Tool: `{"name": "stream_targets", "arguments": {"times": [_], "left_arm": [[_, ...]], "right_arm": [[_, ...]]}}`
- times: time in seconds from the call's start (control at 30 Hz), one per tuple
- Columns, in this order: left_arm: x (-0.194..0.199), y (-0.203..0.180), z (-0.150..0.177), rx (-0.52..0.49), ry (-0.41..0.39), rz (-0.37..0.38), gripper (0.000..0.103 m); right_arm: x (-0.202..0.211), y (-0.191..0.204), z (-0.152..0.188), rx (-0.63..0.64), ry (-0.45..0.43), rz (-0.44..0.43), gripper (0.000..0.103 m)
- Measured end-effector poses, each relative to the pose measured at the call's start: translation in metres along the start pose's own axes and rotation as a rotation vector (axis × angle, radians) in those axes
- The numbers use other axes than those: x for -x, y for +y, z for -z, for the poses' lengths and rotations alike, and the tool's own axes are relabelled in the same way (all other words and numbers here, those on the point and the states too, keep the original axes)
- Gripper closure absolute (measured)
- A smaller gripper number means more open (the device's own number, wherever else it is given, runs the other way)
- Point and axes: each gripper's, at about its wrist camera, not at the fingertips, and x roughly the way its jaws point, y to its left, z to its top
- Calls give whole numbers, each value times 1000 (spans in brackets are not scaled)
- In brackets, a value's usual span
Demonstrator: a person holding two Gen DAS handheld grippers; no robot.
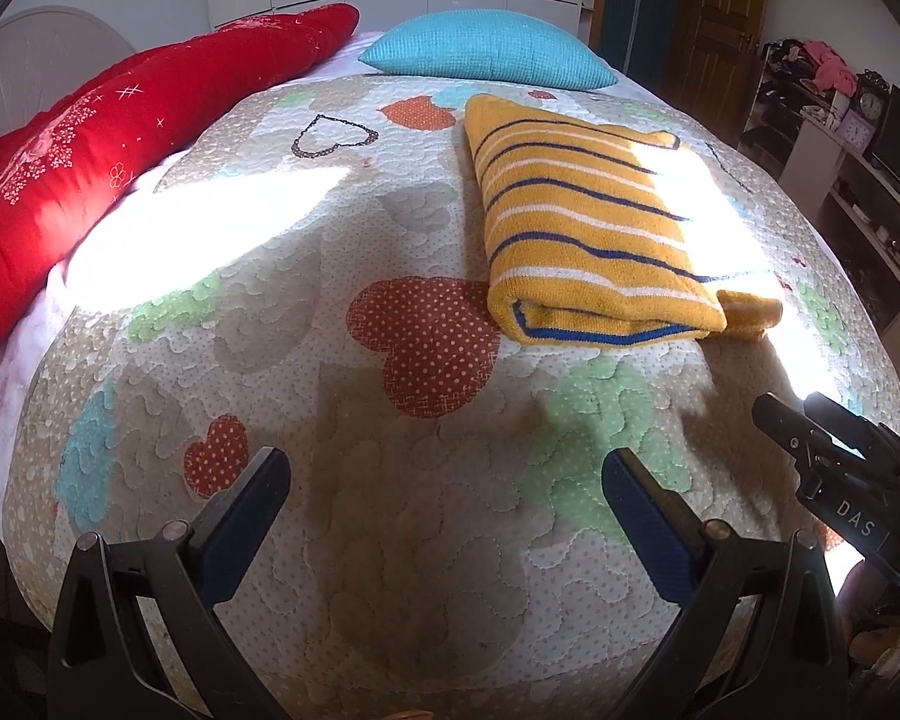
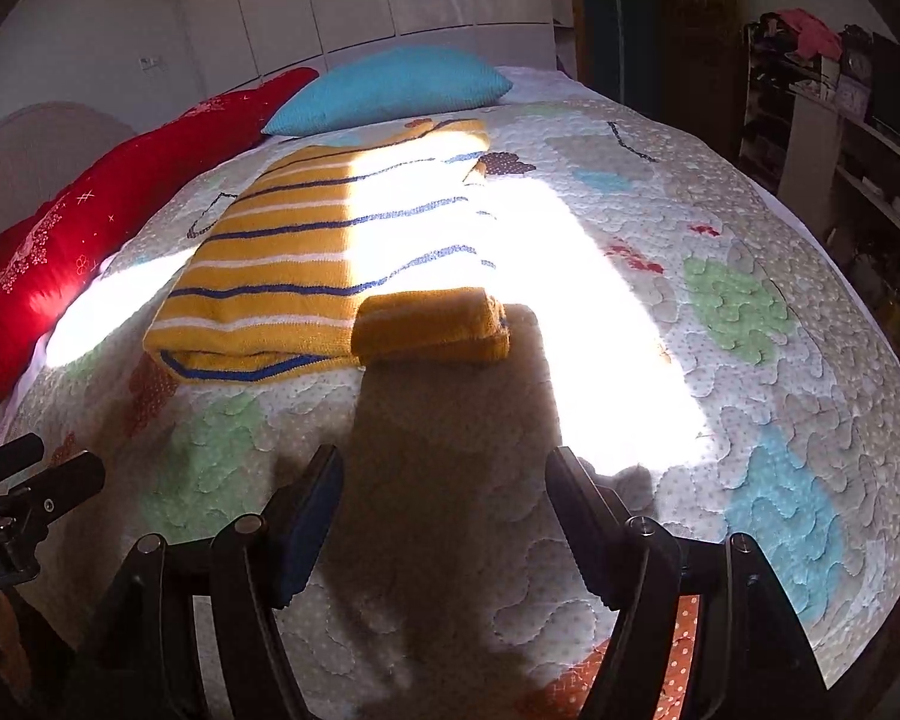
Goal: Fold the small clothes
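two grippers (image 1: 447,468) (image 2: 444,468) agape, one folded sweater (image 1: 600,222)

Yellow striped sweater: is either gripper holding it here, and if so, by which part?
Nothing is held. The left gripper and right gripper both stand open above the quilt, short of the folded sweater, which lies free.

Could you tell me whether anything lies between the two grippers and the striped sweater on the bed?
Nothing visible does. Only bare quilt separates the open left gripper and open right gripper from the folded sweater.
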Motion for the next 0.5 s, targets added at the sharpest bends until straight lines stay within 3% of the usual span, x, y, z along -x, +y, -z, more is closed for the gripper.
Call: {"name": "stream_targets", "arguments": {"times": [0.5], "left_arm": [[-10, -2, 6, 0, 42, 9, 0]], "right_arm": [[0, 1, 4, -9, 6, 8, 27]]}}
